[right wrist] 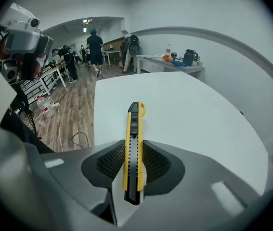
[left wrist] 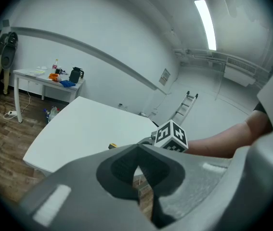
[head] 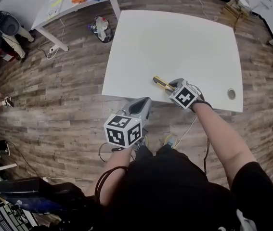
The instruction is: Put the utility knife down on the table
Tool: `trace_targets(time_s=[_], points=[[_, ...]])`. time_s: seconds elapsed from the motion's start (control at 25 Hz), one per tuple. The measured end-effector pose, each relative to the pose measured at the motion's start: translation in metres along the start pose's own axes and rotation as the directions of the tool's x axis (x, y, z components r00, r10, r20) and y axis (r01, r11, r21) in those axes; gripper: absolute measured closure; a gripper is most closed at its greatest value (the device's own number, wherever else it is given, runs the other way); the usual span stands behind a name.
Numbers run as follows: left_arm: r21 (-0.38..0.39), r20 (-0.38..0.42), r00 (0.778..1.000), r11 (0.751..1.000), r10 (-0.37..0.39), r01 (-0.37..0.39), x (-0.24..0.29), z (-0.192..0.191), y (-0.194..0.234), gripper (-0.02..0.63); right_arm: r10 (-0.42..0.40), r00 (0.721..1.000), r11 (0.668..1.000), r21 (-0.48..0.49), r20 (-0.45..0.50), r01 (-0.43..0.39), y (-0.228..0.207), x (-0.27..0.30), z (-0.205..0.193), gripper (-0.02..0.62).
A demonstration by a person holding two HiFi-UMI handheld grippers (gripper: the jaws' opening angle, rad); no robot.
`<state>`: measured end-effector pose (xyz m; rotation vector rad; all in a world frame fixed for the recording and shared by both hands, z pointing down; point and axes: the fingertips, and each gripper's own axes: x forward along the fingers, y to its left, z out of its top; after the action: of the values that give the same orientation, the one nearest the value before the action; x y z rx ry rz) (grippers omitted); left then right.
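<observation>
A yellow and black utility knife stands clamped between the jaws of my right gripper, its far end pointing out over the white table. In the head view the knife sticks out from the right gripper above the table's near edge. My left gripper hangs off the table's near side over the wooden floor. Its jaws are shut with nothing between them. The right gripper's marker cube shows in the left gripper view.
A round grommet sits in the table's right front corner. A second white table with small items stands at the back left. Bottles and cables lie on the floor. People stand further off.
</observation>
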<state>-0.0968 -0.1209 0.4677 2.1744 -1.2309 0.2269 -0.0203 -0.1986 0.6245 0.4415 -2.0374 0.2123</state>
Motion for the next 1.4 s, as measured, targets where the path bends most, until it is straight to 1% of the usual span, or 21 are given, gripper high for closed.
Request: trace_targets(time_s=[0.2, 0.48, 0.56, 0.6, 0.68, 0.76, 0.8, 0.84, 0.88, 0.96, 1.0, 1.08, 1.16, 1.24, 1.28, 1.4], points=[[-0.009, -0.009, 1.000, 1.000, -0.008, 0.008, 0.004, -0.005, 0.003, 0.606, 0.022, 0.999, 1.000, -0.015, -0.033, -0.023, 0.001, 0.010, -0.008, 0.459], [-0.007, -0.019, 1.000, 1.000, 0.002, -0.002, 0.004, -0.009, 0.007, 0.606, 0.027, 0.999, 0.999, -0.037, -0.045, -0.029, 0.002, 0.014, -0.009, 0.459], [-0.007, -0.021, 1.000, 1.000, 0.002, -0.002, 0.004, -0.010, 0.007, 0.606, 0.018, 0.999, 0.999, -0.033, -0.039, -0.019, 0.000, 0.014, -0.009, 0.454], [-0.006, -0.023, 1.000, 1.000, 0.001, -0.001, 0.004, -0.010, 0.007, 0.606, 0.011, 0.999, 1.000, -0.027, -0.031, -0.012, -0.001, 0.014, -0.009, 0.451], [-0.004, -0.025, 1.000, 1.000, -0.001, 0.001, 0.003, -0.011, 0.006, 0.606, 0.014, 1.000, 1.000, 0.009, 0.004, -0.014, 0.000, 0.009, -0.007, 0.392], [0.002, -0.027, 1.000, 1.000, -0.007, 0.007, 0.003, -0.011, 0.003, 0.606, 0.004, 0.995, 0.994, 0.109, 0.103, -0.015, 0.000, -0.008, 0.002, 0.387], [0.008, -0.028, 1.000, 1.000, -0.011, 0.011, 0.003, -0.009, 0.002, 0.606, -0.032, 0.985, 0.984, 0.177, 0.172, 0.001, -0.004, -0.022, 0.008, 0.418], [0.017, -0.028, 0.999, 1.000, -0.015, 0.016, 0.004, -0.007, 0.000, 0.606, -0.091, 0.966, 0.969, 0.246, 0.241, 0.030, -0.010, -0.041, 0.014, 0.537], [0.028, -0.028, 0.999, 0.999, -0.021, 0.022, 0.004, -0.005, -0.002, 0.606, -0.163, 0.939, 0.949, 0.309, 0.303, 0.065, -0.015, -0.063, 0.020, 0.571], [0.061, -0.024, 0.999, 0.998, -0.035, 0.036, 0.005, -0.001, -0.010, 0.606, -0.294, 0.872, 0.903, 0.413, 0.391, 0.119, -0.018, -0.109, 0.026, 0.571], [0.081, -0.022, 0.999, 0.996, -0.042, 0.044, 0.006, 0.002, -0.016, 0.606, -0.345, 0.838, 0.879, 0.458, 0.424, 0.131, -0.016, -0.132, 0.026, 0.572], [0.122, -0.016, 0.998, 0.991, -0.060, 0.061, 0.009, 0.010, -0.028, 0.606, -0.424, 0.774, 0.838, 0.528, 0.470, 0.139, -0.011, -0.174, 0.025, 0.572], [0.162, -0.011, 0.997, 0.983, -0.081, 0.082, 0.015, 0.022, -0.039, 0.606, -0.479, 0.726, 0.808, 0.571, 0.493, 0.145, -0.006, -0.206, 0.021, 0.572], [0.205, -0.009, 0.995, 0.973, -0.103, 0.103, 0.021, 0.032, -0.051, 0.606, -0.517, 0.696, 0.783, 0.603, 0.498, 0.150, 0.000, -0.227, 0.012, 0.572], [0.223, -0.009, 0.994, 0.968, -0.113, 0.112, 0.023, 0.035, -0.056, 0.606, -0.531, 0.688, 0.773, 0.616, 0.495, 0.152, 0.003, -0.233, 0.005, 0.572], [0.255, -0.009, 0.992, 0.959, -0.127, 0.126, 0.028, 0.041, -0.066, 0.606, -0.557, 0.684, 0.743, 0.650, 0.471, 0.157, 0.009, -0.240, -0.015, 0.572]])
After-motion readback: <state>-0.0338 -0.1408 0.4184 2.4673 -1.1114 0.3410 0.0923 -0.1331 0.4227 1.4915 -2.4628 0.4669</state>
